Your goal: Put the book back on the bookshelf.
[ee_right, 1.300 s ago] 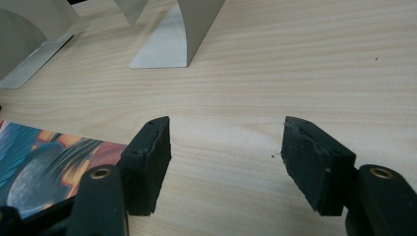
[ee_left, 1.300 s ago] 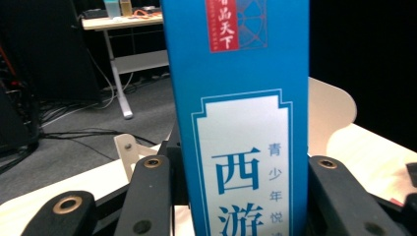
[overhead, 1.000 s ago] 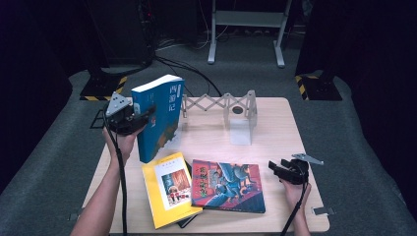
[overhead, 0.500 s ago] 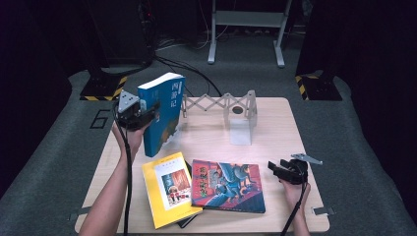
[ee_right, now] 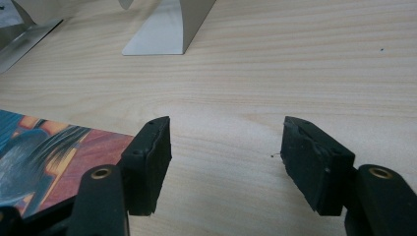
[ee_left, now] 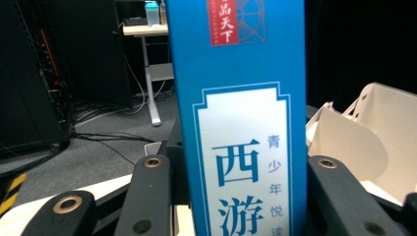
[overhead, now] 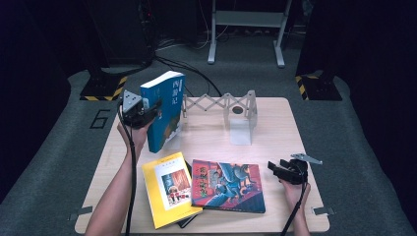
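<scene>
High view: the left gripper (overhead: 147, 112) has carried the blue book (overhead: 164, 110) rightward, closer to the white rack (overhead: 231, 110), upright above the wooden tabletop (overhead: 280, 132); grey floor and dark room surround it.

Left gripper view: its jaws pinch the blue book (ee_left: 246, 128).

Right gripper view: the right gripper (ee_right: 223, 152) stays put, jaws spread, beside the red book (ee_right: 44, 147).

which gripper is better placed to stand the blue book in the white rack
Left. The left gripper is already shut on the thick blue book, held upright beside the white folding metal rack. The right gripper sits open, low by the red illustrated book.
</scene>
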Motion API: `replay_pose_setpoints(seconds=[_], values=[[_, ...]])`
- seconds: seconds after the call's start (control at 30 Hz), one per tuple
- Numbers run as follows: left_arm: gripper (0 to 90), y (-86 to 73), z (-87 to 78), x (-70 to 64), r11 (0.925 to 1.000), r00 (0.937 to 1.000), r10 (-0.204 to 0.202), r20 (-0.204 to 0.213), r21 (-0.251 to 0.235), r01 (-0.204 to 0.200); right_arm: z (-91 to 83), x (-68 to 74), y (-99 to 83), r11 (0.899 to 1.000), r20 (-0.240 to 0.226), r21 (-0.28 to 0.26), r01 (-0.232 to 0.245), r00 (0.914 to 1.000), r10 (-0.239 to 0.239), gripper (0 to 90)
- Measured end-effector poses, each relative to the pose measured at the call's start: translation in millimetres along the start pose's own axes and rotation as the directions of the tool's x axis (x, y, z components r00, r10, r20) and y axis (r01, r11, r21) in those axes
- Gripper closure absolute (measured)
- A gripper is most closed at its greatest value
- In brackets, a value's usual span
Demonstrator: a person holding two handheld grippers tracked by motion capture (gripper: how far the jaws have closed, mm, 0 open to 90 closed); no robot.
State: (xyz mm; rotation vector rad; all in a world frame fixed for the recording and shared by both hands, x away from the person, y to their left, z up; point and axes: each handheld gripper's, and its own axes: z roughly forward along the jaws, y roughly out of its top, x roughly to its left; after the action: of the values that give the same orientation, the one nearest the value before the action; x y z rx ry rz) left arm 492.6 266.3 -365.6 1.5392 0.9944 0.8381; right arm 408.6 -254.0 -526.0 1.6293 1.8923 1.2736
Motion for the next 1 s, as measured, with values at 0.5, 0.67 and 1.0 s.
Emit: replay_pose_setpoints(seconds=[0.5, 0.67, 1.0], values=[[61.9, -25.6, 4.5, 0.5, 0.9998, 0.9998, 0.018, 0.011, -0.012, -0.018, 0.0, 0.3, -0.3, 1.000, -0.005, 0.004, 0.003, 1.0000, -0.003, 35.8], [61.8, -28.2, -1.6, 5.2, 0.9998, 0.9996, 0.017, 0.022, 0.007, -0.017, 1.1, 1.5, -0.3, 1.000, -0.004, 0.014, 0.013, 0.9999, -0.013, 35.8], [61.5, -28.6, -12.7, 12.8, 0.9956, 0.9965, 0.055, 0.063, 0.072, -0.060, 3.4, 2.9, 0.0, 0.999, -0.002, 0.036, 0.029, 0.9996, -0.029, 35.5]])
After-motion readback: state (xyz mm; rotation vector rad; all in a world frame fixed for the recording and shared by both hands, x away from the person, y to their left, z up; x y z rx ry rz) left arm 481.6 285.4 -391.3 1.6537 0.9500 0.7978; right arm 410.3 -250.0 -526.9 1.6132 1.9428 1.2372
